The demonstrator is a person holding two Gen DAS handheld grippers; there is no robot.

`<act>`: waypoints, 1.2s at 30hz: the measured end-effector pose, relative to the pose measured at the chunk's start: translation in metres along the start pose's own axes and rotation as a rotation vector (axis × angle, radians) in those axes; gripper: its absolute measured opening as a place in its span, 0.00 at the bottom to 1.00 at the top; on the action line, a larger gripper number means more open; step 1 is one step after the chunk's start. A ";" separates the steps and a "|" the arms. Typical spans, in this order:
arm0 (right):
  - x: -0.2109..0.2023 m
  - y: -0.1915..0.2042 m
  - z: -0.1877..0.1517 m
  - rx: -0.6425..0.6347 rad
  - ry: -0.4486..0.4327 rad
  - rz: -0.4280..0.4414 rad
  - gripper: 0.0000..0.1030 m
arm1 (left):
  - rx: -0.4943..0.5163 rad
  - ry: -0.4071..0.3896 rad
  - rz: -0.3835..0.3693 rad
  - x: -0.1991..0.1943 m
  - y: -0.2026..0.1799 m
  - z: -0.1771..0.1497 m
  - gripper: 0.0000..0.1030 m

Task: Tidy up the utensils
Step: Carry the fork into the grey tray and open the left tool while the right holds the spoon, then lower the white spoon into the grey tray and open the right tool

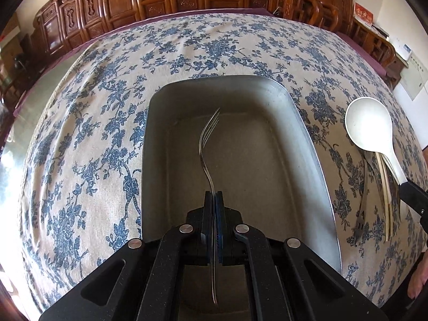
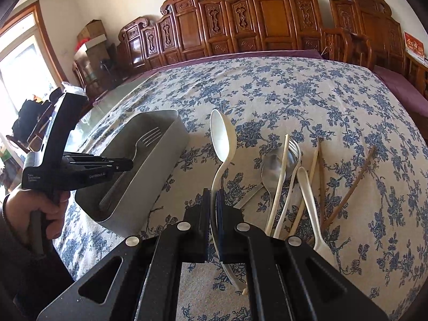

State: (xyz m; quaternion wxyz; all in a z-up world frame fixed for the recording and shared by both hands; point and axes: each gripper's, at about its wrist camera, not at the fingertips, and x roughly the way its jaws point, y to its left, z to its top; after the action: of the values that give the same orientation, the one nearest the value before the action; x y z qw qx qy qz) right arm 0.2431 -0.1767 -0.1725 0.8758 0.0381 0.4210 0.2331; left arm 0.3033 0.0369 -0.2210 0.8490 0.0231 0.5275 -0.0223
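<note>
A: Left gripper [image 1: 214, 195] is clamped on the fork [image 1: 207, 144], low inside the tin [image 1: 307, 123]. Thin, stiff, slippery steel.

B: Right gripper [image 2: 212, 195] pinches the spoon [image 2: 222, 136] mid-handle above the counter [image 2: 334, 101]. Light plastic; hold near the middle.

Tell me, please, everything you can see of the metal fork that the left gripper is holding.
The fork is slim, shiny metal, apparently steel, with four tines and a narrow, gently curved handle. The left gripper is shut on its handle partway along, so the tines point away from the gripper and the handle end runs back between the fingers. It sits inside the grey metal tray on the floral tablecloth, angled down towards the tray floor. Whether the fork touches the floor cannot be told. Nothing else is in the tray.
</note>
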 end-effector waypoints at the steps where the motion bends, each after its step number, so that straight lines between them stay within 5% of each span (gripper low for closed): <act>1: 0.000 0.000 -0.001 0.001 0.001 0.003 0.06 | 0.000 -0.005 -0.002 -0.001 0.000 0.000 0.03; 14: -0.011 0.056 0.020 -0.040 -0.018 0.065 0.06 | -0.047 -0.177 -0.081 -0.070 0.022 -0.013 0.08; 31: 0.077 0.115 0.047 0.064 0.109 0.134 0.06 | -0.088 -0.286 -0.064 -0.107 0.067 -0.019 0.08; 36: 0.088 0.118 0.043 0.087 0.119 0.190 0.16 | -0.095 -0.284 -0.074 -0.107 0.070 -0.020 0.08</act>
State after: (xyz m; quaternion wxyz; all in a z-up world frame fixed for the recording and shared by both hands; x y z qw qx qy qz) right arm 0.2784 -0.0279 -0.1775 0.8205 0.1019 0.4767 0.2985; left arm 0.2428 0.1093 -0.1329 0.9138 -0.0400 0.4029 -0.0316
